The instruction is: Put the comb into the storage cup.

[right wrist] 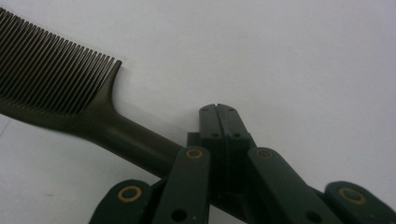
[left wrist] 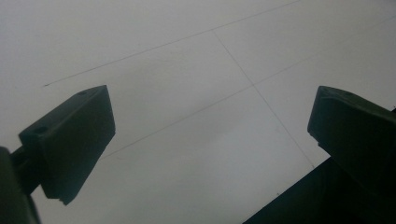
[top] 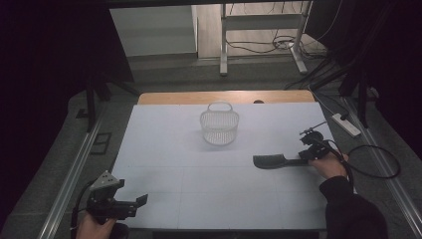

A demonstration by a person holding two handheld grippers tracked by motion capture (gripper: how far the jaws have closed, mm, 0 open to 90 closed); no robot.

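Note:
A black comb (top: 271,161) lies on the white table (top: 164,144) at the right, its teeth end pointing left; up close its teeth and handle (right wrist: 93,112) slant across the right gripper view. My right gripper (top: 302,160) sits at the handle's end, held by a hand in a dark sleeve. Its jaws (right wrist: 217,117) are pressed together with nothing between the tips, and the handle's end runs under the left linkage, hidden there. My left gripper (top: 139,204) rests at the front left corner, and in the left gripper view its two fingers (left wrist: 70,140) stand wide apart over bare table.
A white mesh basket (top: 219,127) with a handle stands at the middle back of the table. A cable (top: 378,169) loops off the table's right side. A power strip (top: 346,124) lies on the floor at the right, and a rail (top: 74,174) runs along the left.

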